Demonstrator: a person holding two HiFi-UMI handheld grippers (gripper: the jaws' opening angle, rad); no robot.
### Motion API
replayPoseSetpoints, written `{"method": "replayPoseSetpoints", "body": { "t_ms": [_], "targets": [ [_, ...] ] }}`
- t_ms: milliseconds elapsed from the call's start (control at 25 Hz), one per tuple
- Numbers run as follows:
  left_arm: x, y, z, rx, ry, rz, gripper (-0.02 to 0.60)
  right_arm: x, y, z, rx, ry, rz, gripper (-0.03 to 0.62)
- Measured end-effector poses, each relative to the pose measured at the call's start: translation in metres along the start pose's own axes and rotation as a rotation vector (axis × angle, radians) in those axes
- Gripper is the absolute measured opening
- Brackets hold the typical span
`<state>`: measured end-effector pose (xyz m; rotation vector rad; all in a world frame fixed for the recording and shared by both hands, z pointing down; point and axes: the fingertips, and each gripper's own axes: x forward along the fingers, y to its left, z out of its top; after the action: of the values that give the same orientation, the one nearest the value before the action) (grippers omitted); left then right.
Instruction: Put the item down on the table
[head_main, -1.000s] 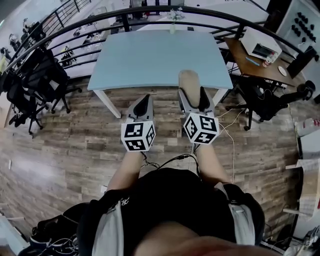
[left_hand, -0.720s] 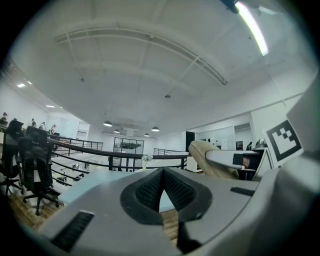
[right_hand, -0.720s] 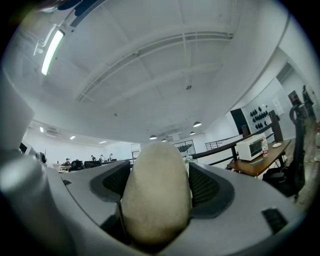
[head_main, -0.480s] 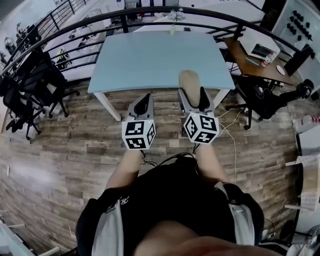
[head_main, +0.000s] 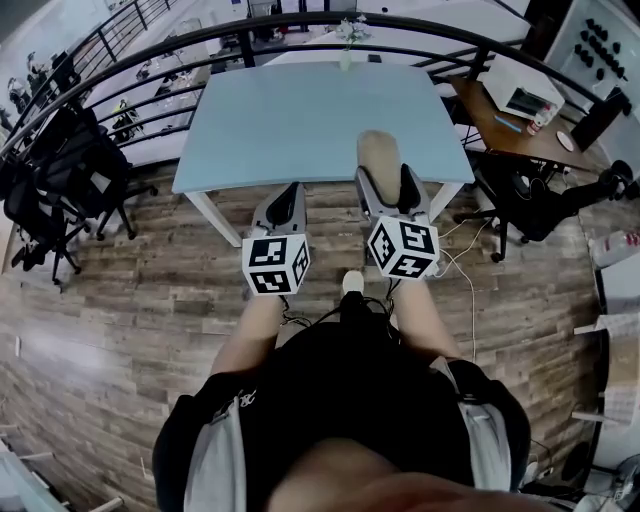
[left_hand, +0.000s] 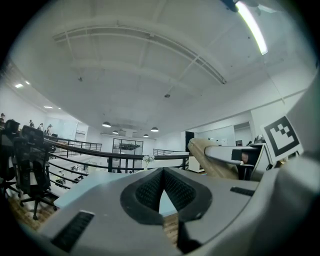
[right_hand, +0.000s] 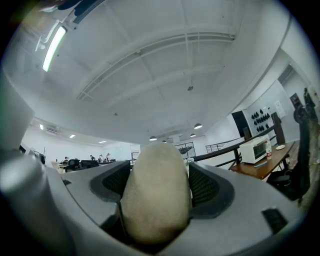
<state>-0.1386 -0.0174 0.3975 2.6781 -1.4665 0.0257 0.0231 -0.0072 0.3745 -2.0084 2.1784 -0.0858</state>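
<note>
Tan item between right tongs

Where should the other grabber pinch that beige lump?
Probably the beige lump by its free rounded end, sticking out past the right gripper holding it. The left gripper, shut now, would open and come from its left, across the narrow width.

We are standing before the worktop, with a railing running behind it. The left tongs are hanging just left of the right tongs, both at its near edge. The item is sitting between the right jaws. Chairs are standing left, a desk right.
</note>
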Motion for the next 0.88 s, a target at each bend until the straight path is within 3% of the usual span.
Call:
{"method": "replayPoseSetpoints", "body": {
  "t_ms": [400, 880],
  "targets": [
    [0.067, 0.005, -0.007, 0.001, -0.005, 0.004, 0.008, 0.062, -0.032, -0.005, -0.086, -0.007, 0.008, 0.371],
    [0.162, 0.016, -0.003, 0.004, 0.032, -0.008, 0.008, 0.144, -0.076, -0.008, -0.072, 0.013, 0.001, 0.371]
  ]
}}
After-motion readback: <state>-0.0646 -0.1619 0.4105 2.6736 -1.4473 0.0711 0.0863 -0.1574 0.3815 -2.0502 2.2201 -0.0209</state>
